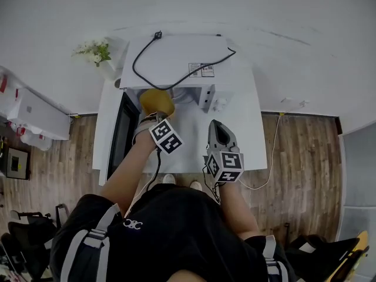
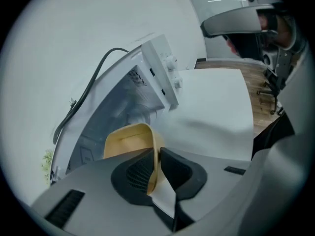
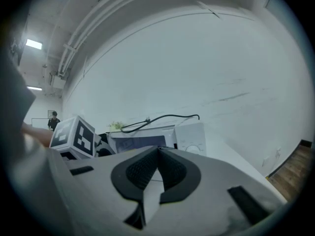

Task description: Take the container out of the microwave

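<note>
A yellow container (image 1: 156, 101) hangs at the mouth of the white microwave (image 1: 176, 60), whose dark door (image 1: 123, 135) is swung open to the left. My left gripper (image 1: 154, 116) is shut on the container's wall. In the left gripper view the yellow rim (image 2: 129, 139) is pinched between the two dark pads (image 2: 142, 173) of the left gripper (image 2: 156, 154), with the microwave cavity (image 2: 130, 107) beyond. My right gripper (image 1: 218, 129) hovers over the white table (image 1: 249, 140), right of the left one. In the right gripper view, the right gripper (image 3: 158, 152) is shut with nothing in it.
A black power cable (image 1: 179, 75) lies across the microwave's top. A small vase of white flowers (image 1: 94, 51) stands at the table's back left corner. White boxes (image 1: 35, 113) sit on the wooden floor to the left. A white wall is behind the microwave.
</note>
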A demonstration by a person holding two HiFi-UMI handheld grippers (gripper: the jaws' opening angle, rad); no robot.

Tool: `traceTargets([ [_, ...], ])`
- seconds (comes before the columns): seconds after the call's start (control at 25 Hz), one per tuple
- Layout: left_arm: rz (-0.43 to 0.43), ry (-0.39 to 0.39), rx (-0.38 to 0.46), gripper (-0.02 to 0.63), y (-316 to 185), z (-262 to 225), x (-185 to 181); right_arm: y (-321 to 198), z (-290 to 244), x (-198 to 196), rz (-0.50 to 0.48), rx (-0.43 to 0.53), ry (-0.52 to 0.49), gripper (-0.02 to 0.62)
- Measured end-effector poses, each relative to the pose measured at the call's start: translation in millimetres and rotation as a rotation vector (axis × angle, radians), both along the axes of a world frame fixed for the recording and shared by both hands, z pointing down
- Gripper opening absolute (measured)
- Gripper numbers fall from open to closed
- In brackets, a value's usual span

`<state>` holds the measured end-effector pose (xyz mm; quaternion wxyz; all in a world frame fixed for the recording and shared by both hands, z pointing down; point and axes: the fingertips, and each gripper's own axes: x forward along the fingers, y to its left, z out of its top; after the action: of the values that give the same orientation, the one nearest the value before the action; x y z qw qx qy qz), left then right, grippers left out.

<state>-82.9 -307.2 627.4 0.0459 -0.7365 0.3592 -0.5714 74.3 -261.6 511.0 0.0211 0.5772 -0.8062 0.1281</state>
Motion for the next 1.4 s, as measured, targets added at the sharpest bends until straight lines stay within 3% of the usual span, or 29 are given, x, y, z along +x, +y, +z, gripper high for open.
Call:
traceTargets([
  [0.52,0.004,0.018,-0.011,0.058,59,-15,-14,-5,5,-49,-0.145,0.01,0.015,0.003],
  [1.4,0.029,0.029,-0.004,0.058,45,-15,-9,-15,6,-40,-0.113,-0.002,0.022,0.003],
])
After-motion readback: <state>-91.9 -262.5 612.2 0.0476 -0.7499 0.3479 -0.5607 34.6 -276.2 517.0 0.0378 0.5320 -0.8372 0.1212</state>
